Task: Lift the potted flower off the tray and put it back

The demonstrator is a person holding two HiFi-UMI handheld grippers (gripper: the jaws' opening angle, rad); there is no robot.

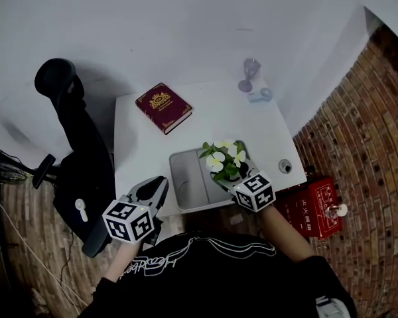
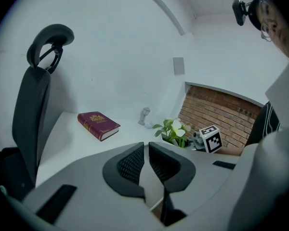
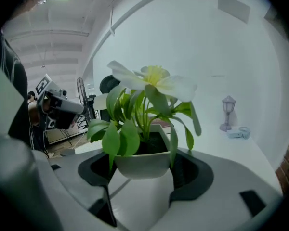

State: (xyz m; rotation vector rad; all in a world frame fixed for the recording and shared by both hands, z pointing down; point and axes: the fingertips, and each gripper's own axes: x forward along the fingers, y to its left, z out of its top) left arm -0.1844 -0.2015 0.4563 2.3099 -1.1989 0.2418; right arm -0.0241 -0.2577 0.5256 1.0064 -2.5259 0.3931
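Observation:
The potted flower, white blooms over green leaves in a pale pot, is over the right part of the grey tray on the white table. My right gripper is shut on the pot, one dark pad on each side. Whether the pot rests on the tray I cannot tell. My left gripper is at the table's front left edge, left of the tray, with its jaws together and nothing between them. In the left gripper view the gripper points across the table toward the flower.
A dark red book lies at the table's back left. A small lamp figure and a blue item stand at the back right. A black office chair is left of the table, with a red box on the floor by the brick wall.

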